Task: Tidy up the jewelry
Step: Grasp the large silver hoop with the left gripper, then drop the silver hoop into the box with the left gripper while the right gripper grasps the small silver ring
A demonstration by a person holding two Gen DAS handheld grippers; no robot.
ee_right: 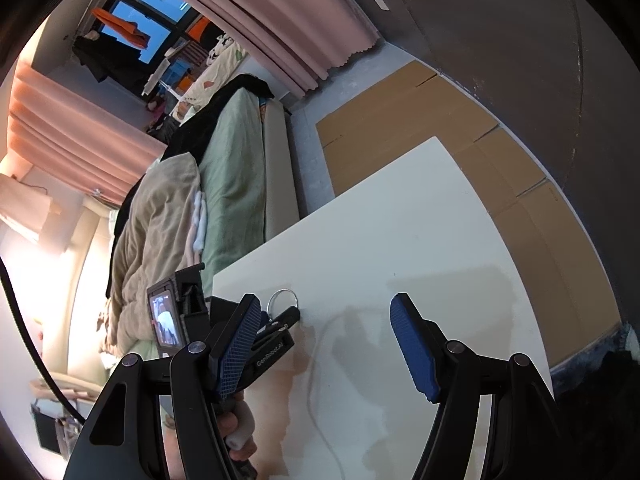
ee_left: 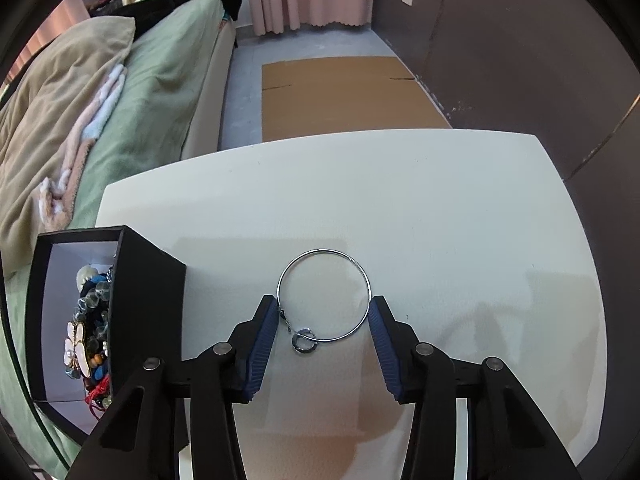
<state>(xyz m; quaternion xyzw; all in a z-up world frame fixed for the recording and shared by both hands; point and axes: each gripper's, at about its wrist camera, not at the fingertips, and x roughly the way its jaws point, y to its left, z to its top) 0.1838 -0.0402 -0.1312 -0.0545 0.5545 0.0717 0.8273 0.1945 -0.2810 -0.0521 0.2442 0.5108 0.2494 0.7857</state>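
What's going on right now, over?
Left gripper pads at both sides of the silver hoop on the white table. Right gripper open, empty. Black jewelry box beside it. Nothing in the way.

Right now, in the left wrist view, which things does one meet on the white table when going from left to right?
Black box of jewelry → left finger pad of the left gripper → silver hoop with its small ring → right finger pad.
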